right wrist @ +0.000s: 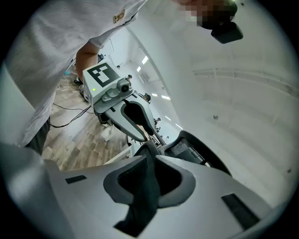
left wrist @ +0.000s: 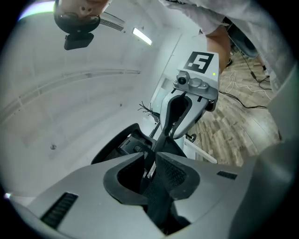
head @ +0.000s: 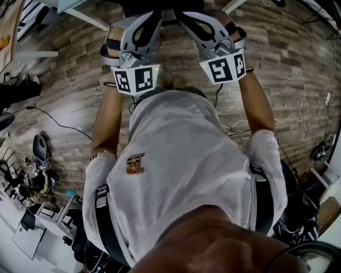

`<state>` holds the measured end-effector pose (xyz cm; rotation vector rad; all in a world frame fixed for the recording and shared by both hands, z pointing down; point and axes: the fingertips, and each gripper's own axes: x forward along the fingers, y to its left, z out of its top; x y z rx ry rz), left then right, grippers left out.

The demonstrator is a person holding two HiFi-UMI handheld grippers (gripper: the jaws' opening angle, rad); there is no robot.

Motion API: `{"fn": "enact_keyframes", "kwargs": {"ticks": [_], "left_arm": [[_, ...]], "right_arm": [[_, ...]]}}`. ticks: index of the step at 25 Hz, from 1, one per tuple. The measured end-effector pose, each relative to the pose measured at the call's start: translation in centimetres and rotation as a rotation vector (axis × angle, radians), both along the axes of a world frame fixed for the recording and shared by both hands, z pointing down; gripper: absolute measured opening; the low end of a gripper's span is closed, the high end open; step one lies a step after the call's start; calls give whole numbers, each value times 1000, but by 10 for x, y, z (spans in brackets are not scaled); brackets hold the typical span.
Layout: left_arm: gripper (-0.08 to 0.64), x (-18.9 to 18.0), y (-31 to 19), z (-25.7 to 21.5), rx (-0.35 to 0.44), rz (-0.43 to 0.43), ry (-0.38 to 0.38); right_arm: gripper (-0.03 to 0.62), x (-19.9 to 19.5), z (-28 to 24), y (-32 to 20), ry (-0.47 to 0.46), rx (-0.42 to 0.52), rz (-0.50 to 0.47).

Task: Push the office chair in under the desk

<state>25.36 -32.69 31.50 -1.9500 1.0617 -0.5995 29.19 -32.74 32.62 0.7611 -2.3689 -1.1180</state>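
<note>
Where the office chair [left wrist: 161, 186] meets the tongs, the upper edge of its dark mesh back is pinched at two places. Left tongs [left wrist: 152, 161]: jaws nearly together, pads pressing the mesh between them. Right tongs [right wrist: 149, 156]: likewise clamped on a fold of the same mesh, just beside the left pair. Behind both, the marker cubes face the person's white shirt [head: 186, 160]. Just beyond the tips lie the chair's black lower parts. Farther ahead, the worktop [head: 80, 4] shows white frame bars on either side, over a wood-plank floor [head: 287, 58].
</note>
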Motion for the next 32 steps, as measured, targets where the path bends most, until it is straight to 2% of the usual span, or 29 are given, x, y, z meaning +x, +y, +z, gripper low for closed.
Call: {"fn": "enact_keyframes", "kwargs": {"ticks": [6,16,32], "left_arm": [[54,-9,7,3,-14,21,7],[22,-9,13,8,-80,44,65],[18,-18,13,3,-121,59,112]], "right_arm": [[55,-16,4,8,27,7,3],[40,-23,9,12,12,-38,11],[34,-34,0,13,-13,-53,18]]}}
